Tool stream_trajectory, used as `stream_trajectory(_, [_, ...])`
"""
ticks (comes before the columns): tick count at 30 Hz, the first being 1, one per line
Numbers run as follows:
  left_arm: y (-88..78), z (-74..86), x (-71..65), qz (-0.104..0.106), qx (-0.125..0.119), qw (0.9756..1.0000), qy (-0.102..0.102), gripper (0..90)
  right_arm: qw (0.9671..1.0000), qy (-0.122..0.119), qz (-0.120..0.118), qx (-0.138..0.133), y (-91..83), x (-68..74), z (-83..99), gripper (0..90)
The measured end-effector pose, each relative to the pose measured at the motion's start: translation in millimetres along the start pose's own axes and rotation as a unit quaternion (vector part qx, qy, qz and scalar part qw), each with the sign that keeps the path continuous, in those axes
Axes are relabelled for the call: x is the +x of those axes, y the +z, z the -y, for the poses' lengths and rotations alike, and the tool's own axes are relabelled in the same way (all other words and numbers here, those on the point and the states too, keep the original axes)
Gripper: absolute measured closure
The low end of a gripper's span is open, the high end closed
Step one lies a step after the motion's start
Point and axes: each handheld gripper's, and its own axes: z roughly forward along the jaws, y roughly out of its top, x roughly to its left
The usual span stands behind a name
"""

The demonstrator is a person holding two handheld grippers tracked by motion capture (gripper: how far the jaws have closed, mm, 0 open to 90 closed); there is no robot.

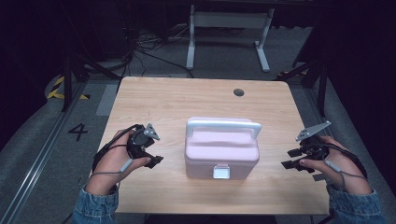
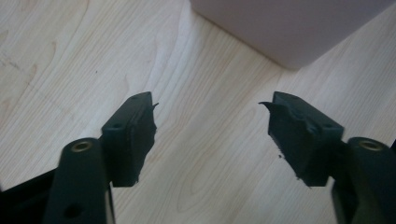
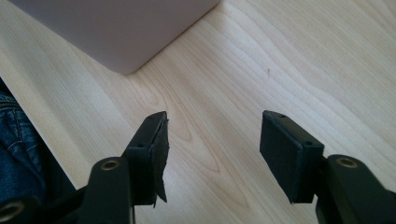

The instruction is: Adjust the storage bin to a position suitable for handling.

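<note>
A pink lidded box (image 1: pixel 222 150) with a white carry handle (image 1: pixel 223 125) and a white front latch (image 1: pixel 221 172) stands in the middle of the wooden table (image 1: pixel 154 98). My left gripper (image 1: pixel 155 161) hovers to the box's left, open, with bare wood between its jaws. My right gripper (image 1: pixel 293 158) sits to the box's right, also open and holding nothing. In the left gripper view the gripper (image 2: pixel 208 105) has a corner of the pink box (image 2: pixel 289 28) at the top right. In the right gripper view the gripper (image 3: pixel 212 116) has the box (image 3: pixel 116 28) at the top left.
A dark round hole (image 1: pixel 238 92) marks the tabletop near its far edge. A white frame (image 1: pixel 229 21) stands on the floor beyond the table, with cables around it. A denim sleeve (image 3: pixel 16 154) shows at the left of the right gripper view.
</note>
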Motion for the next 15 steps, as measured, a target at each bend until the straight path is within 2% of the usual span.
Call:
stream_trajectory(4, [-0.5,-2.6,-1.6,0.025,-0.039,0.9987,-0.020,36.7,1.0000,0.000,0.006,-0.001,-0.7,-0.7,1.9,42.2])
stream_trajectory(5, [-0.5,-2.6,-1.6,0.025,-0.039,0.9987,-0.020,37.8,1.0000,0.000,0.006,-0.001,-0.7,-0.7,1.9,42.2])
stream_trajectory(6, [-0.5,-3.6,-1.8,0.026,-0.050,0.9982,-0.021,37.8,1.0000,0.001,0.006,0.000,-0.9,-0.7,2.2,42.2])
stream_trajectory(7, [-0.5,-4.4,-2.4,0.026,-0.054,0.9980,-0.019,38.0,1.0000,0.003,0.008,0.000,-1.2,-0.6,3.0,42.2])
stream_trajectory(9, [-1.1,-6.6,-3.2,0.023,-0.061,0.9979,-0.002,36.4,0.9999,0.005,0.011,-0.005,-1.9,-0.4,3.8,42.2])
stream_trajectory(11, [-1.2,-8.2,-5.1,0.031,-0.068,0.9971,-0.011,36.8,0.9999,0.004,0.013,-0.007,-2.7,0.0,3.7,42.2])
stream_trajectory(12, [-2.2,-9.5,-5.9,0.032,-0.072,0.9969,-0.008,37.6,0.9998,0.005,0.016,-0.012,-3.6,0.5,3.3,42.2])
stream_trajectory(13, [-5.2,-13.0,-6.3,0.025,-0.088,0.9958,0.003,37.6,0.9998,0.004,0.017,-0.013,-3.6,0.8,3.3,42.2])
stream_trajectory(15, [-7.4,-15.3,-6.4,0.025,-0.097,0.9950,0.000,37.6,0.9998,0.004,0.018,-0.012,-3.5,1.3,3.7,42.2])
